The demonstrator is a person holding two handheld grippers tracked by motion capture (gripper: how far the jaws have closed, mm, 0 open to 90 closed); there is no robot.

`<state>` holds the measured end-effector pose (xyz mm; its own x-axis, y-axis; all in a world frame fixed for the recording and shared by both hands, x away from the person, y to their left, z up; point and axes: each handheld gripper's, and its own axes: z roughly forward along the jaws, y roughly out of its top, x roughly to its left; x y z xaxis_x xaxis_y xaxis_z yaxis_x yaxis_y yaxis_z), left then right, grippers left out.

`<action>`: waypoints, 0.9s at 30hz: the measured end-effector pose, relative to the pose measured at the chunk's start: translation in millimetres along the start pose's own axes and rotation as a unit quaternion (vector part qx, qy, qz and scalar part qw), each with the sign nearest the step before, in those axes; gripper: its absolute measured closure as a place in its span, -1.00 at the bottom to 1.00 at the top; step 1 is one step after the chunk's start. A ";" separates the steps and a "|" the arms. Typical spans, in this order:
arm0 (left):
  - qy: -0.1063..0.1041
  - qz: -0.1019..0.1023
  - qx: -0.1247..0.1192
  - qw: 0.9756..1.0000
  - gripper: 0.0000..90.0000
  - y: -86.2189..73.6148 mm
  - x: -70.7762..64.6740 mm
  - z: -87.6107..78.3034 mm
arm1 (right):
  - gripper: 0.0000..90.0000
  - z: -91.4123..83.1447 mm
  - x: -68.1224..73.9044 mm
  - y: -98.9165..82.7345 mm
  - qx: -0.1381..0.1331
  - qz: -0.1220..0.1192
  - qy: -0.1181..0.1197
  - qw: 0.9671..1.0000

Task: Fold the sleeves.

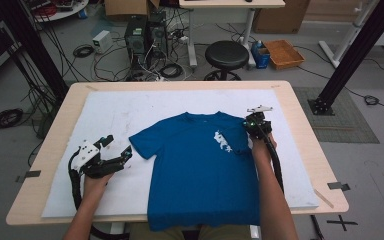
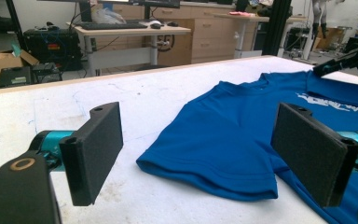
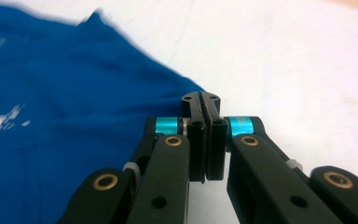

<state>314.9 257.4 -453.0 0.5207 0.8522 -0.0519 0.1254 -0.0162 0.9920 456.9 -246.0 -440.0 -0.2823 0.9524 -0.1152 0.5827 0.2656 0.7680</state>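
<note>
A blue T-shirt with a white chest print lies flat on the white mat, collar at the far side and hem over the near edge. My right gripper sits at the shirt's right shoulder edge. In the right gripper view its jaws are pressed together on the edge of the blue fabric. My left gripper rests on the mat just left of the left sleeve. Its pads stand wide apart with nothing between them, and the sleeve lies just ahead.
The mat covers most of a wooden table. Beyond the far edge stand a black stool, computer towers with tangled cables and a cardboard tray. Bare mat lies on both sides of the shirt.
</note>
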 end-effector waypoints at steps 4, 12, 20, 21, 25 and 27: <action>0.001 -0.003 -0.001 1.000 -0.63 -0.1 0.1 0.2 | 0.33 -5.1 -4.4 1.2 -0.009 0.021 -0.002 1.000; 0.002 0.001 0.002 1.000 -0.63 0.1 -0.3 0.2 | 0.76 -48.6 -2.5 -19.2 -0.012 0.003 0.172 0.985; 0.009 0.001 0.008 1.000 -0.63 0.6 -1.1 1.6 | 1.00 -56.6 13.0 -50.2 0.038 -0.083 0.183 0.979; 0.010 0.001 0.008 1.000 -0.63 0.6 -1.3 1.8 | 1.00 -57.0 11.5 -51.0 0.038 -0.078 0.180 0.980; 0.016 -0.007 0.023 1.000 -0.61 2.2 -0.3 3.7 | 0.50 -66.7 1.6 -50.7 0.006 -0.055 0.163 0.985; 0.024 -0.012 0.035 0.999 -0.61 3.7 1.0 5.2 | 0.28 -78.4 -6.4 -48.8 -0.025 -0.023 0.173 0.984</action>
<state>320.4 255.5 -449.9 0.4760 0.8767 -0.0692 0.1976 -0.0299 0.9798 370.5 -276.8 -427.3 -0.5551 0.8293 0.0641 0.5269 0.2909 0.7986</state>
